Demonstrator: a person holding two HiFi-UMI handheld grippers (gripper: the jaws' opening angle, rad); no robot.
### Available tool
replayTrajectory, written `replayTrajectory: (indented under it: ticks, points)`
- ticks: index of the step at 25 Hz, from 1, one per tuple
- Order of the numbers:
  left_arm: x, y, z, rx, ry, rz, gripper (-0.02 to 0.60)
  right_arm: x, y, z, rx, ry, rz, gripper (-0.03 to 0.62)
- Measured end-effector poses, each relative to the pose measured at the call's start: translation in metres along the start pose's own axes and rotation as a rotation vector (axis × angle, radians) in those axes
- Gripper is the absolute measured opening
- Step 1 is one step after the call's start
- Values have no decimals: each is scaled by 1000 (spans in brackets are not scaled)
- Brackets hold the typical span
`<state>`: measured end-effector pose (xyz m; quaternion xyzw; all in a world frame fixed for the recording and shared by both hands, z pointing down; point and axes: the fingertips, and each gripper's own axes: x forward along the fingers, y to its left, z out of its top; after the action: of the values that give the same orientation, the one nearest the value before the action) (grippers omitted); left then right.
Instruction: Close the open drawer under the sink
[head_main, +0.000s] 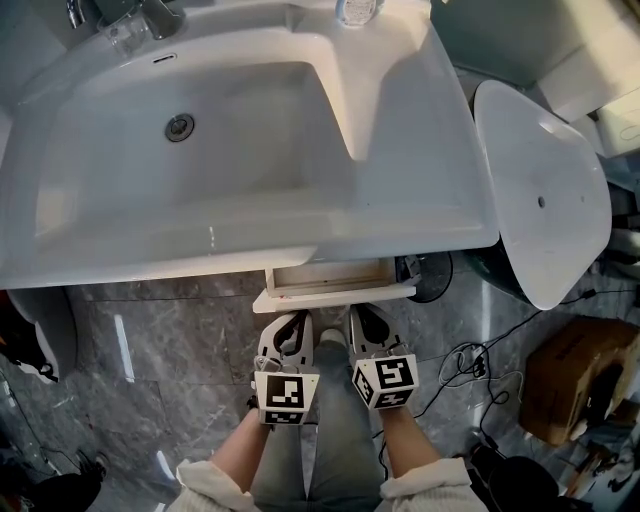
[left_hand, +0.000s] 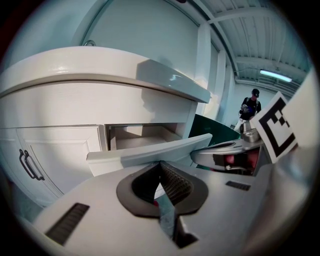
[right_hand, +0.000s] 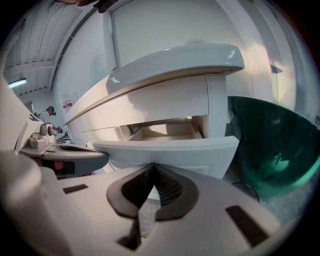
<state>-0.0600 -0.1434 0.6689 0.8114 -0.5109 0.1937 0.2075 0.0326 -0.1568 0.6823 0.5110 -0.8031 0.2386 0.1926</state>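
Under the white sink (head_main: 250, 150) a white drawer (head_main: 335, 280) stands pulled out, its inside showing. The drawer front (head_main: 335, 296) faces me. My left gripper (head_main: 297, 320) and right gripper (head_main: 358, 314) are side by side just in front of it, both shut and holding nothing. In the left gripper view the shut left gripper (left_hand: 160, 164) points at the lower edge of the drawer front (left_hand: 150, 152). The right gripper (right_hand: 152, 166) sits just below the drawer front (right_hand: 170, 147) in its own view. Whether either touches it I cannot tell.
A loose white basin (head_main: 540, 200) leans at the right, with a cardboard box (head_main: 575, 380) and cables (head_main: 470, 365) on the grey floor. A cabinet door with a dark handle (left_hand: 27, 165) is left of the drawer. A dark green shape (right_hand: 270, 145) stands right of it.
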Motion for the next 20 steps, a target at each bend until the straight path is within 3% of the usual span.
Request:
replayTrajectory:
  ticks: [20]
  points:
    - [28, 24, 29, 75, -38, 14, 15, 33, -8, 31, -59, -36, 1, 11]
